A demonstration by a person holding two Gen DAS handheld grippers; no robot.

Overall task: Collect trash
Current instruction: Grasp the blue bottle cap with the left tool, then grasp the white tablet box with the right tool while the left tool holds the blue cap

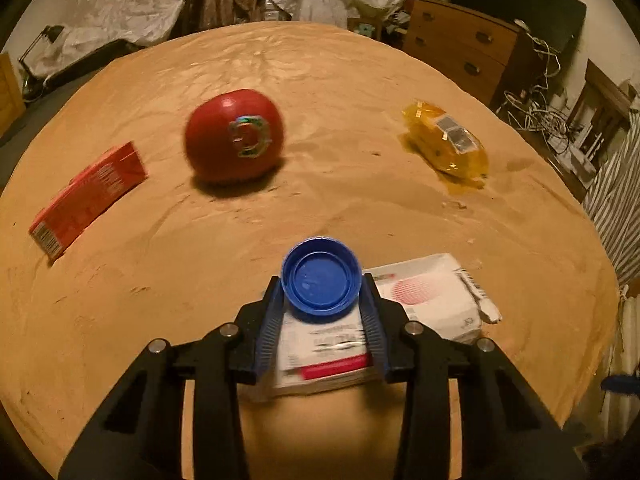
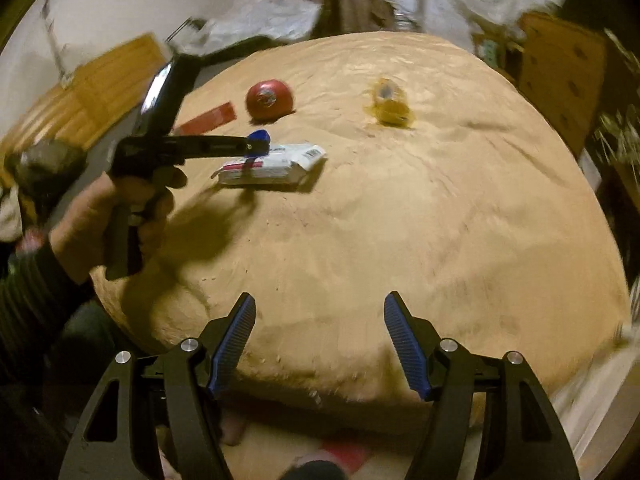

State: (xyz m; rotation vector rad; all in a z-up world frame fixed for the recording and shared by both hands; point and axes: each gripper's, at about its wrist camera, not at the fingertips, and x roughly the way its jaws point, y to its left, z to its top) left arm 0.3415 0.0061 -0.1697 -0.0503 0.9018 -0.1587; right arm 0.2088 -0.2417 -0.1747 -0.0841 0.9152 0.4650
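The blue bottle cap [image 1: 321, 276] is round and shiny, with its hollow side showing. The left gripper [image 1: 322, 292] pinches it between its blue pads, one on each side. The cap is held just above a white packet [image 1: 436, 294] that lies on the tan table [image 1: 320, 208], toward its near edge. The right gripper [image 2: 320, 316] hangs over the table's near edge with its jaws apart and nothing between them. A red ball [image 1: 234, 136], a red box [image 1: 86, 200] and a yellow wrapper [image 1: 448, 140] lie farther back.
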